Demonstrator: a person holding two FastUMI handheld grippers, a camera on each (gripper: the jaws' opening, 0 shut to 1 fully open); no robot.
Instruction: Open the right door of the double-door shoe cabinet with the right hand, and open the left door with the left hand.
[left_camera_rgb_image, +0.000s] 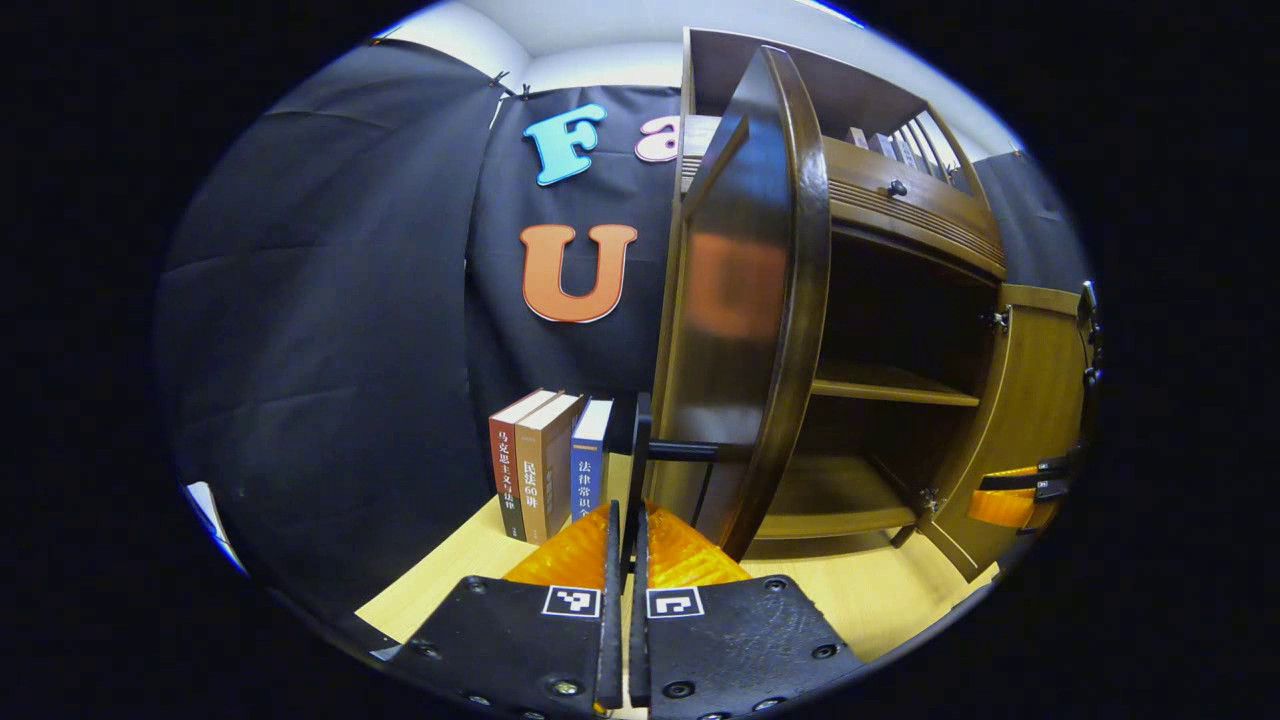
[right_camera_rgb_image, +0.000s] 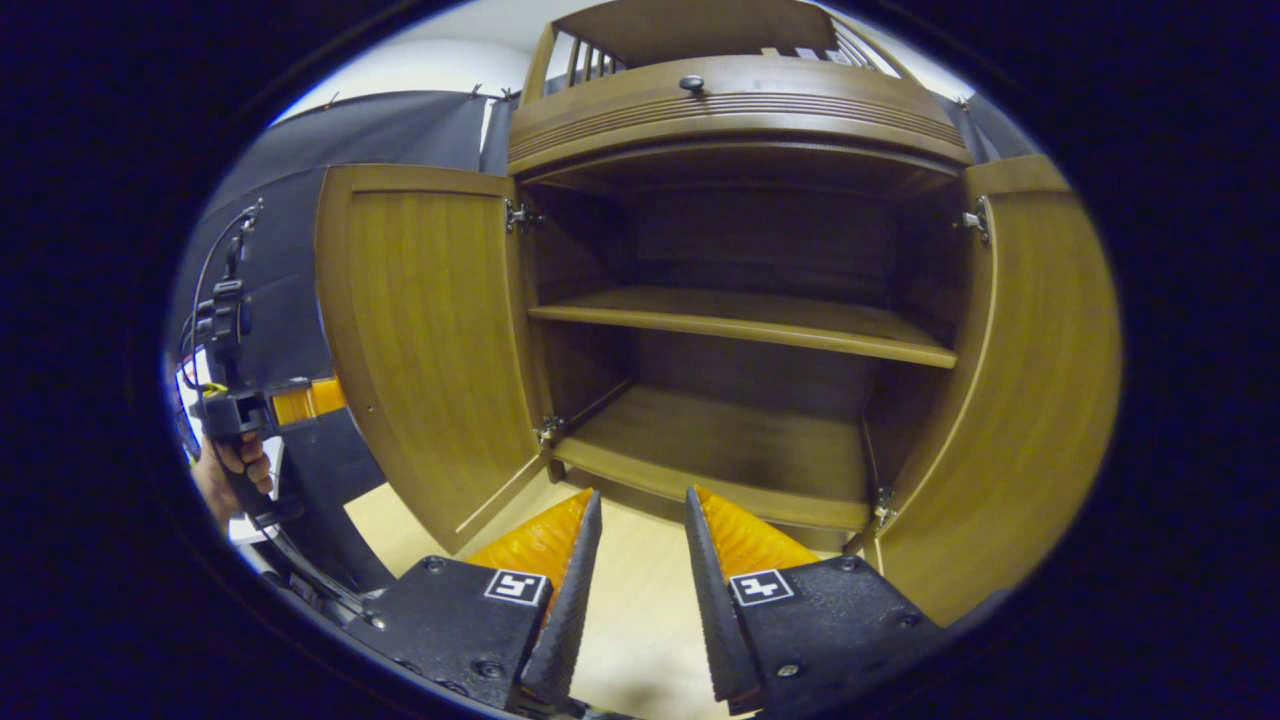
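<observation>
The shoe cabinet (right_camera_rgb_image: 740, 100) is standing wide open in the right gripper view, w/ both doors swung out, so the task is looking all but done. Its inside is showing a bare middle shelf (right_camera_rgb_image: 740, 322) and a bare bottom board.

The left door (right_camera_rgb_image: 425, 340) is hanging out at the left, its pale inner face turned to the camera; the right door (right_camera_rgb_image: 1020, 380) is doing the same at the right. Judging by that, the right-hand part is finished.

In the left gripper view the left door (left_camera_rgb_image: 745, 300) is standing edge-on just ahead, its dark outer face showing. Three books (left_camera_rgb_image: 548, 462) are standing upright on the floor at the far left, by the black wall.

The left gripper (left_camera_rgb_image: 628, 520) is clamping the door's black bar handle (left_camera_rgb_image: 640, 450), fingers pressed together on it. What's left there: prob. just letting go.

The right gripper (right_camera_rgb_image: 640, 540) is hanging released, fingers spread, near the cabinet front, touching nothing.
</observation>
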